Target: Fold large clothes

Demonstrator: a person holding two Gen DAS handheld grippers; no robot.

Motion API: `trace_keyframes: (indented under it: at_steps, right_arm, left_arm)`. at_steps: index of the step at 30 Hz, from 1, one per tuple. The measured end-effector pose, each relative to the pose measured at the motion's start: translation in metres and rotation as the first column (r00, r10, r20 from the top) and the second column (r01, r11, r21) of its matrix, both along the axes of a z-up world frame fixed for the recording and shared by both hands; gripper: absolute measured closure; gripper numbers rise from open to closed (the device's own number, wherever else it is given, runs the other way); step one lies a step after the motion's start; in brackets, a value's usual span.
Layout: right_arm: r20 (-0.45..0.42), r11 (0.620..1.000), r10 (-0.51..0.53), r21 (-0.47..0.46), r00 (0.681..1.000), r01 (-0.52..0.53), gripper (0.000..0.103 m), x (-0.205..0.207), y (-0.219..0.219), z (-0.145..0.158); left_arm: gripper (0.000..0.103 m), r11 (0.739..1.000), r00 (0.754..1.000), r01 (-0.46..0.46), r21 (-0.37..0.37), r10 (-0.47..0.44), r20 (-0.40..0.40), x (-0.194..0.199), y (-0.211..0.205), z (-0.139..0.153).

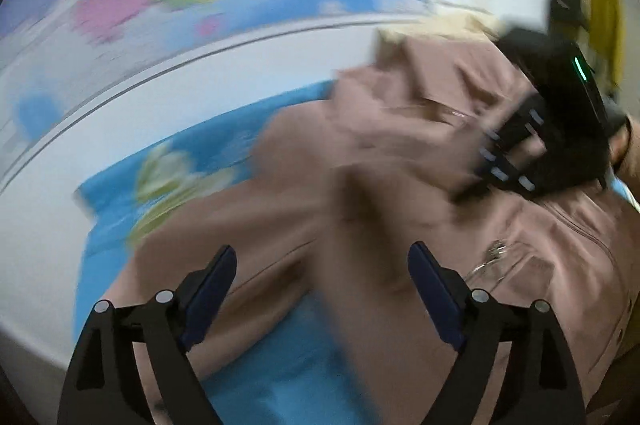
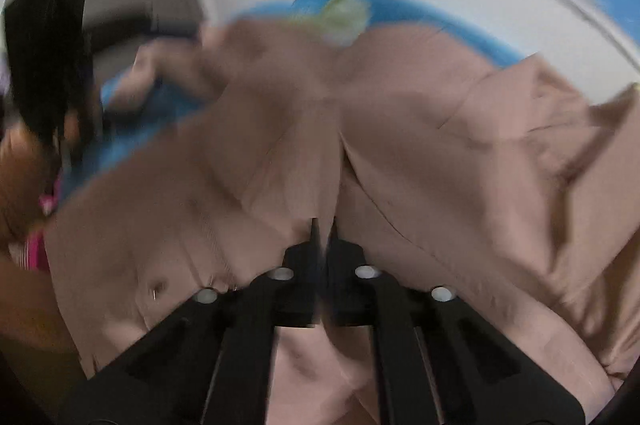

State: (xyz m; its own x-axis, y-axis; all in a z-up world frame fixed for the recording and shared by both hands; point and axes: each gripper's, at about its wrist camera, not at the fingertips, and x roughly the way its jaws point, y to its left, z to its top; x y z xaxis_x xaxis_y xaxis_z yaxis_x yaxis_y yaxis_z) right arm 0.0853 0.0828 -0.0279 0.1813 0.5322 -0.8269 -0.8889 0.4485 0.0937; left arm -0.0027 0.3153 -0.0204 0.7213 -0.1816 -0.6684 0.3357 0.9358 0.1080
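Gaping left fingers point(image 1: 322, 289); right fingers point(image 2: 323, 225) seemingly pinching garment point(image 2: 400, 145)

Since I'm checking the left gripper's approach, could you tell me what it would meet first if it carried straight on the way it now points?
Most likely the pinkish-brown garment, which fills the view ahead of the open left gripper, lying over the blue sheet. The frame is blurred, so depth is uncertain.

The left gripper point(image 1: 322, 289) hovers with its jaws wide apart and nothing between them, above a crumpled dusty-pink fabric garment point(image 1: 400, 185) lying on a bright blue patterned sheet point(image 1: 208, 153). At far right the black right gripper point(image 1: 532, 145) meets the garment, blurred.
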Motion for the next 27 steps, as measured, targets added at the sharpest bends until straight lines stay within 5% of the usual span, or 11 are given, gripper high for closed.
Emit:
trace_keyframes:
  at_steps: [6,8,11,16,18,20,21,22,25,27]
  right_arm:
    - [0.053,0.994,0.076,-0.085,0.996,-0.071,0.095,-0.025,-0.026,0.000]
    - [0.071,0.993,0.057,-0.106,0.996,-0.049,0.083,-0.024,-0.035,0.007]
    - [0.095,1.000,0.001,-0.025,0.995,0.001,0.042,-0.020,-0.047,0.026]
    - [0.063,0.994,-0.033,0.103,0.997,0.027,0.020,0.001,-0.015,0.038]
    - [0.072,0.998,-0.024,0.066,0.997,0.019,0.024,0.009,0.013,0.025]
    - [0.036,0.999,-0.010,0.036,0.999,0.009,0.051,0.014,0.031,0.011]
    - [-0.005,0.999,-0.004,0.035,1.000,0.004,0.091,0.016,0.037,0.006]
    - [-0.036,0.999,-0.012,0.034,0.999,0.013,0.100,0.020,0.038,0.002]
    - [0.032,0.991,-0.090,0.101,0.995,0.086,0.100,0.024,0.021,0.024]
    - [0.132,0.966,-0.215,0.175,0.968,0.191,0.100,0.027,0.000,0.052]
  left_arm:
    - [0.018,0.963,0.963,-0.269,0.016,0.269,0.013,-0.018,0.079,0.002]
    - [0.018,0.943,0.943,-0.334,-0.001,0.334,0.015,-0.022,0.104,0.003]
    - [0.018,0.913,0.914,-0.406,-0.046,0.406,-0.007,-0.028,0.140,0.001]
    - [0.016,0.920,0.918,-0.391,-0.004,0.390,-0.073,-0.030,0.152,-0.019]
    - [0.016,0.926,0.920,-0.378,0.017,0.378,-0.104,-0.028,0.149,-0.030]
    - [0.017,0.933,0.922,-0.360,0.028,0.360,-0.140,-0.027,0.147,-0.042]
    - [0.019,0.934,0.923,-0.357,0.030,0.358,-0.144,-0.027,0.147,-0.047]
    - [0.030,0.938,0.927,-0.345,0.020,0.344,-0.152,-0.027,0.146,-0.050]
    - [0.076,0.938,0.931,-0.344,0.040,0.346,-0.114,-0.026,0.139,-0.044]
    - [0.090,0.935,0.931,-0.354,0.031,0.355,-0.085,-0.028,0.140,-0.035]
